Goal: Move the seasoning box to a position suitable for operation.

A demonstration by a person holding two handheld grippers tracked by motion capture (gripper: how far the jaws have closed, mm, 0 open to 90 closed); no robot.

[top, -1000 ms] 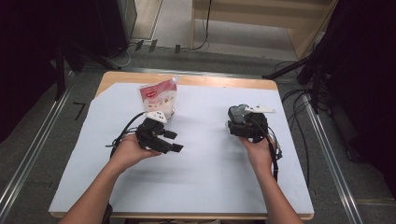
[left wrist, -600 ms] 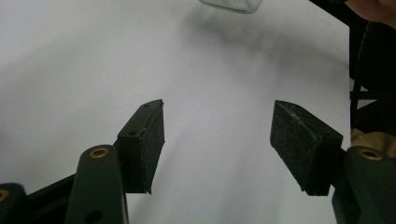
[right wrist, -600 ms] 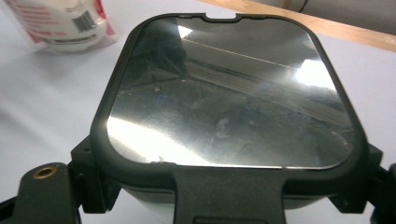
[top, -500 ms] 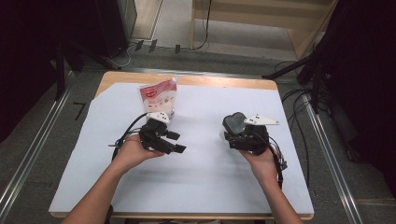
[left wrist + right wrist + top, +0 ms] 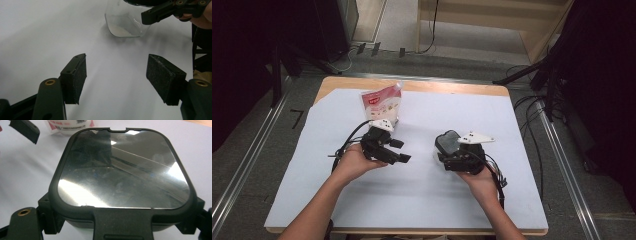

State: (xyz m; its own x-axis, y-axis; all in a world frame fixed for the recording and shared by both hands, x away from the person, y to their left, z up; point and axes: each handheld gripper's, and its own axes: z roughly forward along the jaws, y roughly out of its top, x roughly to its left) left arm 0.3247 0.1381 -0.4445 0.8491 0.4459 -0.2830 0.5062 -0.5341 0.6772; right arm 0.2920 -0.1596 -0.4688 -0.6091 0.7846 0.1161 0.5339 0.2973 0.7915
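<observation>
The left gripper's (image 5: 399, 151) jaws are standing wide with nothing between them, having just been opening. The right gripper (image 5: 451, 154) is gripping a clear jar (image 5: 125, 23) by its lid (image 5: 123, 168), upright just right of the left jaws. The pouch (image 5: 382, 102) is standing far-left, behind them.

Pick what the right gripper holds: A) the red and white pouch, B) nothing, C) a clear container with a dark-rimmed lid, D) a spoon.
C: the right gripper is clamped on the clear container, whose dark-rimmed lid sits between its jaws; the pouch stands apart at the table's far side.
</observation>
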